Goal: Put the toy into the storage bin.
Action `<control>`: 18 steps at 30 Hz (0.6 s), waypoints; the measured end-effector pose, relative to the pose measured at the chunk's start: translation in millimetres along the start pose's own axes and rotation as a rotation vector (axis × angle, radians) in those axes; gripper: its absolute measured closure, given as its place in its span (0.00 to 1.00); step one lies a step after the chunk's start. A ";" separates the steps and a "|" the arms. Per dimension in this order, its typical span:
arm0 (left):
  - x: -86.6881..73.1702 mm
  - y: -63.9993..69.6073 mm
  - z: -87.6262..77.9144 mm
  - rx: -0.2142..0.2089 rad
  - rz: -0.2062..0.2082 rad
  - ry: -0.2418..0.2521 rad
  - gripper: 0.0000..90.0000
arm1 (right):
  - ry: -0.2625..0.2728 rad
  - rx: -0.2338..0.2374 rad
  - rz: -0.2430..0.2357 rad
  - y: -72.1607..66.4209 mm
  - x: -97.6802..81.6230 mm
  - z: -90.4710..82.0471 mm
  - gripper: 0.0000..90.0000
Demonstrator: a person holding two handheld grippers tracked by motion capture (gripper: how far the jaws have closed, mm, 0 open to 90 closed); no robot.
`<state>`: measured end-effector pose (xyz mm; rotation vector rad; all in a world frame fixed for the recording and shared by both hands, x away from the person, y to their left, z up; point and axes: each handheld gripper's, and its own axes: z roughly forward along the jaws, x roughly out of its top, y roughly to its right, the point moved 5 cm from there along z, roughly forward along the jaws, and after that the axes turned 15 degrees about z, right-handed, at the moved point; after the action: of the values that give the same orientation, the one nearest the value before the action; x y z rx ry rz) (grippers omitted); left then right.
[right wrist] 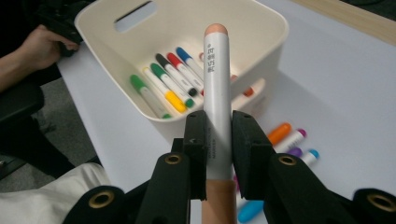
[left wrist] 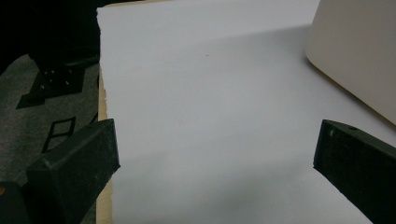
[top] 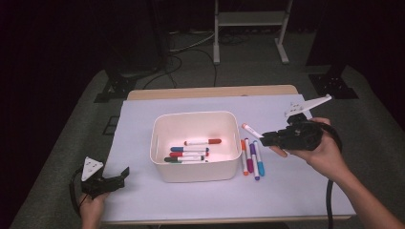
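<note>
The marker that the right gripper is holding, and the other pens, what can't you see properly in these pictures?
- Held marker: right gripper view, its middle is hidden between the fingers; the print on it is too small to read.
- Markers on the table: right gripper view, partly hidden behind the gripper.
- Markers in the bin: high view, too small to count.
- Bin: left gripper view, cut off by the edge.

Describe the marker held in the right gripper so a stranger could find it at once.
Start at the white bin mid-table, then look right to the right gripper. Clamped between its jaws is a white marker with a peach cap. Unlike the four markers on the table, it is lifted off the surface.
</note>
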<state>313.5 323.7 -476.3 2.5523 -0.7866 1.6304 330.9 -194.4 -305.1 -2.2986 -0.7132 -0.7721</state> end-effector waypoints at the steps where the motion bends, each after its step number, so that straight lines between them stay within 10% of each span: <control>1: 0.0 -0.1 0.0 -0.001 0.001 0.000 0.00 | -0.002 0.003 -0.007 -3.6 2.1 0.8 0.84; 18: 0.1 -0.2 0.4 -0.006 -0.009 0.002 0.00 | -0.097 0.121 -0.144 -60.9 35.8 53.2 0.84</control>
<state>314.0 323.7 -476.3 2.5463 -0.7782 1.6252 334.6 -106.9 -293.3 -2.2059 -0.9515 -0.6651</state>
